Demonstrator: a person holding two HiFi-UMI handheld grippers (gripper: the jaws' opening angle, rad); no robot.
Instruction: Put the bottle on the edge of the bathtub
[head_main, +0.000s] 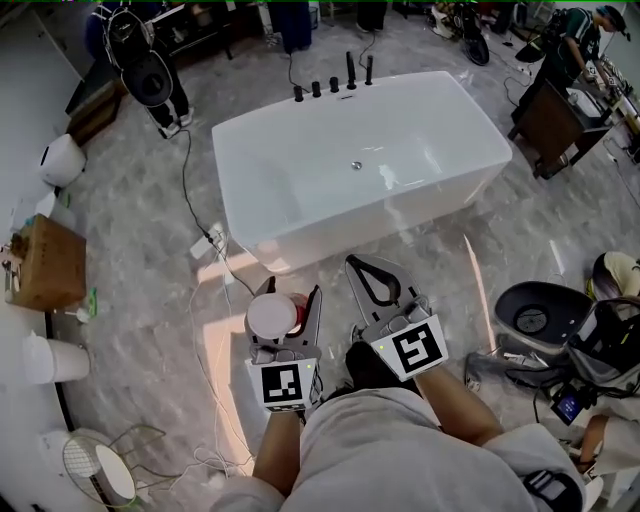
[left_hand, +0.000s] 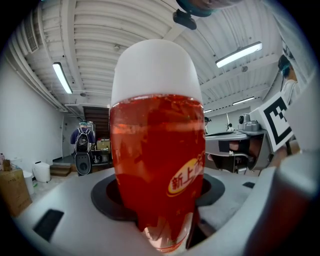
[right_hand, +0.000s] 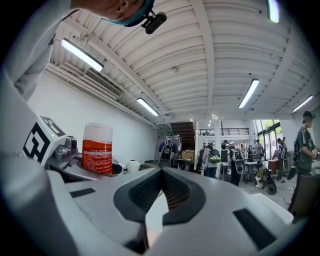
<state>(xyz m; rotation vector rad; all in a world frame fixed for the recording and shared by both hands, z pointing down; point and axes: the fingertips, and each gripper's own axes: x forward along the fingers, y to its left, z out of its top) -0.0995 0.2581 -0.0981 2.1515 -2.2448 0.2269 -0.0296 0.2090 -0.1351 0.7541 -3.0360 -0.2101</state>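
Left gripper (head_main: 289, 297) clamped on the red bottle (head_main: 271, 316), white cap up, near the person. Right gripper (head_main: 358, 268) just right of it, jaws together, nothing between them. Bathtub (head_main: 400, 222) farther ahead, apart from both.

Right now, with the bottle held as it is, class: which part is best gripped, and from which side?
The lower red body of the bottle, as the left hand-held gripper has it: jaws shut on its round sides, coming from the base end, with the white cap sticking out beyond them. The body's sides run straight, so they probably hold better than the domed cap.
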